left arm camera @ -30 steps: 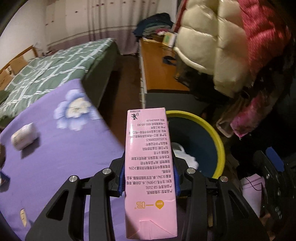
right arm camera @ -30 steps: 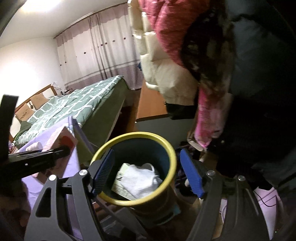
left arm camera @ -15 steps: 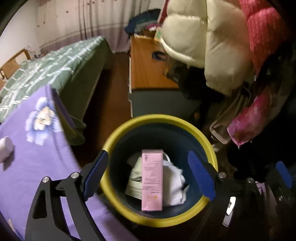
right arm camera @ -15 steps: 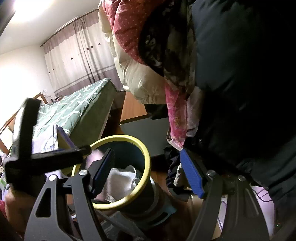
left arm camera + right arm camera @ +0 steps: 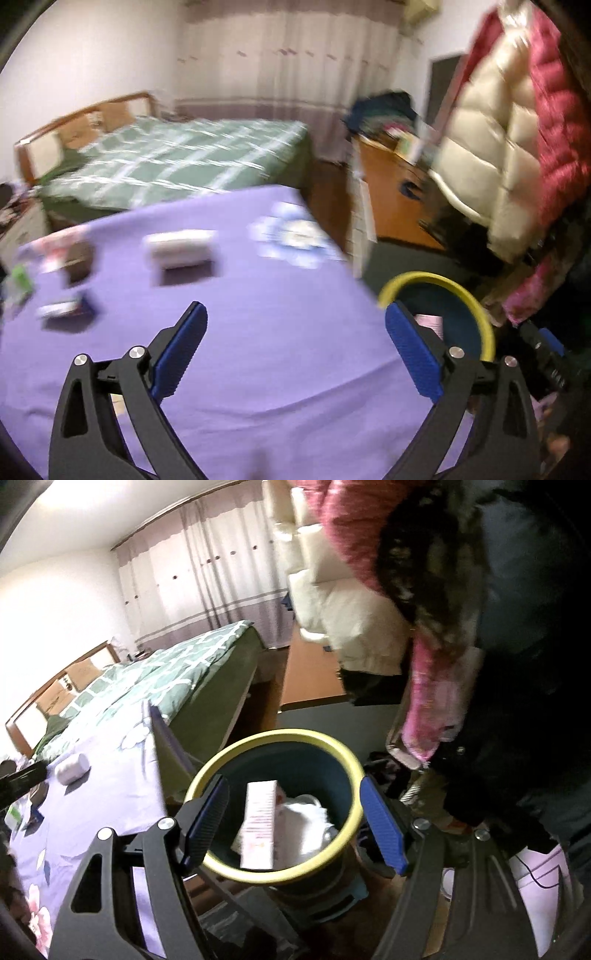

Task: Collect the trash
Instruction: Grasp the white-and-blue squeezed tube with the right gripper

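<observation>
A pink carton [image 5: 260,823] lies inside the yellow-rimmed blue bin [image 5: 343,760], beside crumpled white paper [image 5: 306,819]. My right gripper [image 5: 293,782] hovers over the bin's mouth, open and holding nothing. My left gripper [image 5: 295,308] is above the purple tablecloth [image 5: 277,362]; its jaws are still opening, with nothing between them. Left of it on the cloth lie a white wrapped roll [image 5: 179,249], a small blue and white packet [image 5: 66,312], a brown box [image 5: 75,256] and a green item [image 5: 18,280], all blurred. The bin [image 5: 476,306] stands at the table's right edge, the carton's end [image 5: 428,321] showing inside.
A bed with a green checked cover [image 5: 177,166] stands behind the table. A wooden desk [image 5: 391,192] sits at the back right. Puffy coats [image 5: 509,147] hang over the bin on the right. Dark clothes [image 5: 517,664] crowd the right side.
The left gripper let the pink carton drop into the bin, opened wide, and swung left over the purple table. The right gripper stayed open over the bin.
</observation>
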`<act>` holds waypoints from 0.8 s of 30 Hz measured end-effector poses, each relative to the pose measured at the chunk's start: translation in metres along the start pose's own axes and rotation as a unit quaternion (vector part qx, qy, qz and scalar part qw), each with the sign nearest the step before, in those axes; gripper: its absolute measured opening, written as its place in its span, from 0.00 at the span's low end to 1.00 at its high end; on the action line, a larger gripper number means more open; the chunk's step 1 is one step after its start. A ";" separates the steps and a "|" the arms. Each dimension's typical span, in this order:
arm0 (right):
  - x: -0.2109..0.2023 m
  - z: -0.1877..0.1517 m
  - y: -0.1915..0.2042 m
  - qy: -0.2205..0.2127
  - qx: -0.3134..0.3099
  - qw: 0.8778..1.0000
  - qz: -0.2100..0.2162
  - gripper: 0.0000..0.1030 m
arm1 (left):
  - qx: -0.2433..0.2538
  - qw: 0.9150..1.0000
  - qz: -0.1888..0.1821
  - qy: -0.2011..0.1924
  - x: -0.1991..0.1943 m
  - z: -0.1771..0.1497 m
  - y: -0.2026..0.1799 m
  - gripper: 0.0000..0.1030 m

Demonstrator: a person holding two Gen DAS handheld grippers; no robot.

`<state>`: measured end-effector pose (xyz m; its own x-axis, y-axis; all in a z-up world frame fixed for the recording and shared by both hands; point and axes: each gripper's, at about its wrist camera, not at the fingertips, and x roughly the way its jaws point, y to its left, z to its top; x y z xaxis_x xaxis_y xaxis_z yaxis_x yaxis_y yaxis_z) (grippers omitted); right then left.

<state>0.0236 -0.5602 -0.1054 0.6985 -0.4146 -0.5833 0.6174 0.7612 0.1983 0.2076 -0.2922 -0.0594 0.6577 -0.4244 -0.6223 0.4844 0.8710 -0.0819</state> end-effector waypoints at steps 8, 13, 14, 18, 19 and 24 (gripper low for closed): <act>0.003 -0.003 0.068 0.015 -0.045 0.997 0.056 0.68 | -0.060 0.988 0.131 -0.056 -0.072 -0.036 0.145 0.95; 0.005 -0.009 0.129 0.028 -0.082 0.991 0.103 0.68 | -0.106 0.972 0.194 -0.073 -0.094 -0.059 0.227 0.95; 0.007 -0.011 0.144 0.032 -0.091 0.989 0.112 0.68 | -0.110 0.969 0.206 -0.076 -0.096 -0.063 0.238 0.95; 0.014 -0.019 0.194 0.053 -0.116 0.981 0.146 0.68 | -0.127 0.960 0.236 -0.080 -0.100 -0.081 0.277 0.95; 0.015 -0.022 0.210 0.057 -0.125 0.978 0.155 0.68 | -0.131 0.958 0.244 -0.079 -0.098 -0.086 0.283 0.95; 0.020 -0.034 0.279 0.084 -0.157 0.963 0.203 0.68 | -0.149 0.948 0.270 -0.074 -0.094 -0.099 0.310 0.95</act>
<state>0.1980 -0.3391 -0.0883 0.7751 0.0161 -0.6316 0.1471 0.9676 0.2053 0.2389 0.0418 -0.1035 0.8480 0.0921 -0.5220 -0.1154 0.9932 -0.0123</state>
